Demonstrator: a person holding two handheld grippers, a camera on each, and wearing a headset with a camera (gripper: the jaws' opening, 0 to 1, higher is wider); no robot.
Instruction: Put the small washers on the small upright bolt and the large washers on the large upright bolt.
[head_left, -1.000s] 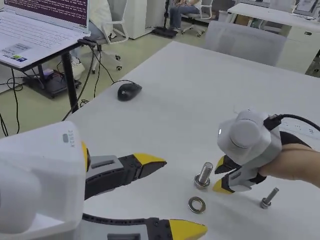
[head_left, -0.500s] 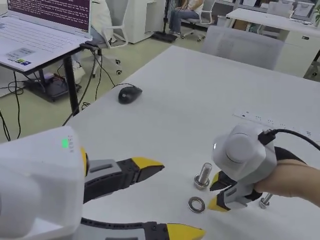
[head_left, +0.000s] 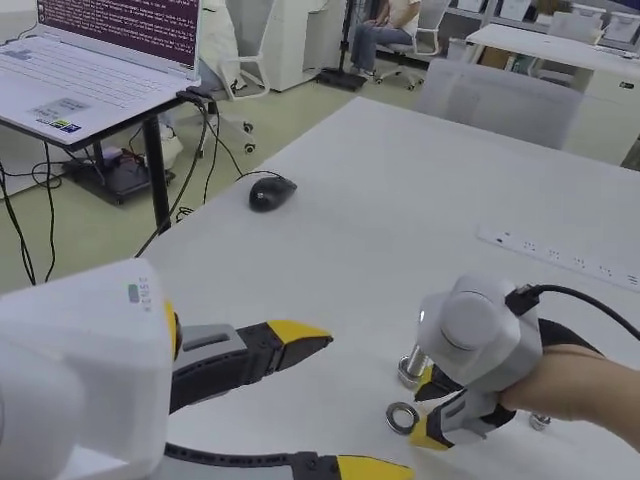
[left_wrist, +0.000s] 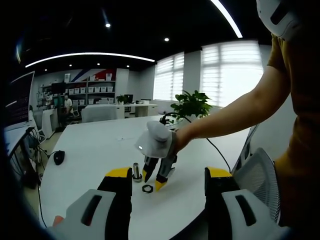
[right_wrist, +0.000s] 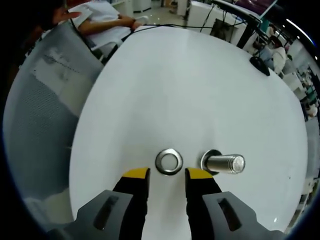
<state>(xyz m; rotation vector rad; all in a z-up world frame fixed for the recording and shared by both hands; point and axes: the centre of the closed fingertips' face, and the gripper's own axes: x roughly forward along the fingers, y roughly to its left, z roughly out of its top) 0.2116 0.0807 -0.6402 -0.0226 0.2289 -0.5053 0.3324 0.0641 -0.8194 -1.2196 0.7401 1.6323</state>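
Washer lined up for pickup
The right gripper (right_wrist: 167, 176) is held released just short of the washer (right_wrist: 169, 161), flat on the desk (right_wrist: 200, 90) just beside the large bolt (right_wrist: 223, 163); the ring could be skidded off or the bolt toppled.

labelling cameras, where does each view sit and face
Head view: on the head, down at the table; left tongs, right tongs, a hand show.
Left gripper view: on left tongs, facing right tongs; own jaws, an arm.
Right gripper view: on right tongs, down at washer and large bolt; own jaws.
All three share washer and bolt.
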